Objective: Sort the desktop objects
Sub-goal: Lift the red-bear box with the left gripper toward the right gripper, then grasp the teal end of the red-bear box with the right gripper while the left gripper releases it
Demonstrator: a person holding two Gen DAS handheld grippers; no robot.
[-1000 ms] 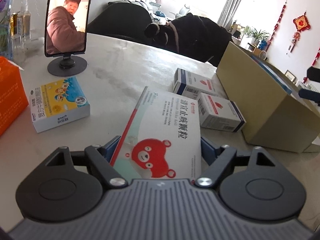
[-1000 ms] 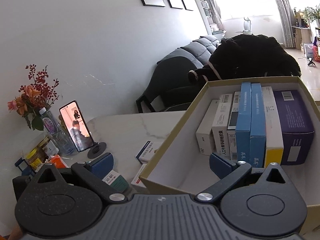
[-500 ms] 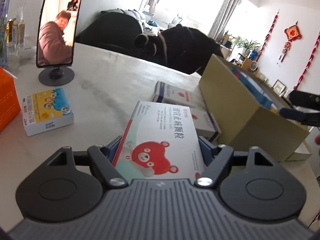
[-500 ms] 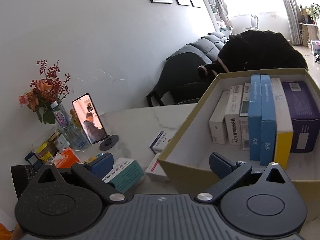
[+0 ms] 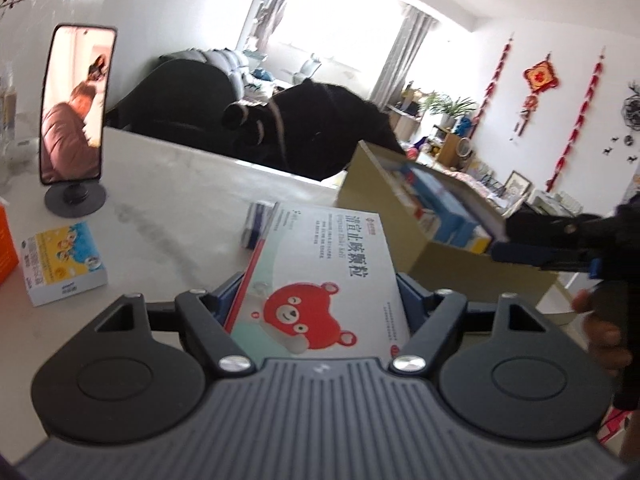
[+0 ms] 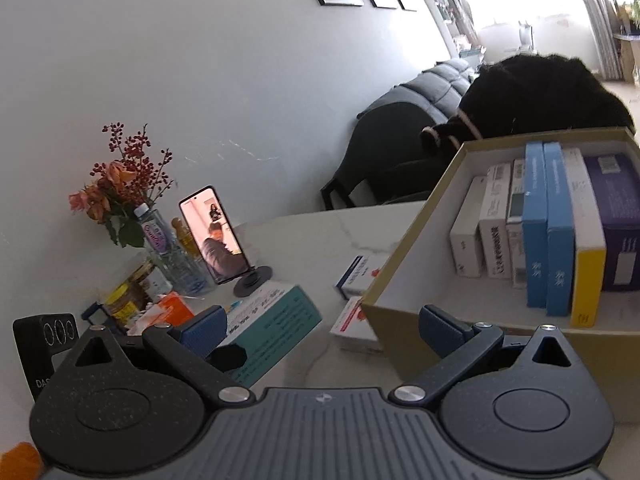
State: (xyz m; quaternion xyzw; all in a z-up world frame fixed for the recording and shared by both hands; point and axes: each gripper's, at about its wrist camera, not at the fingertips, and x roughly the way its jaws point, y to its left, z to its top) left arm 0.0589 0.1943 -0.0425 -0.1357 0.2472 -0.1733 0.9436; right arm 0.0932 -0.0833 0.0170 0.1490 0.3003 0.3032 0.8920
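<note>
My left gripper (image 5: pixel 316 292) is shut on a white medicine box with a red bear (image 5: pixel 320 256), held above the marble table and level with the open cardboard box (image 5: pixel 384 208). In the right wrist view the same held box shows its teal side (image 6: pixel 276 320). My right gripper (image 6: pixel 320 324) is open with nothing between its fingers, hovering at the near left corner of the cardboard box (image 6: pixel 404 320). It shows at the right edge of the left wrist view (image 5: pixel 516 240). Several medicine boxes (image 6: pixel 536 232) stand upright inside.
A yellow-and-blue box (image 5: pixel 64 264) lies at the left. Two white boxes (image 6: pixel 360 272) (image 6: pixel 352 328) lie against the cardboard box's left wall. A phone on a stand (image 5: pixel 74 108), an orange pack (image 5: pixel 6 244), a flower vase (image 6: pixel 120 200) and jars crowd the far left.
My left gripper has risen with the bear box and swung toward the cardboard box. The right gripper has drifted sideways and now shows at the right edge of the left wrist view.
</note>
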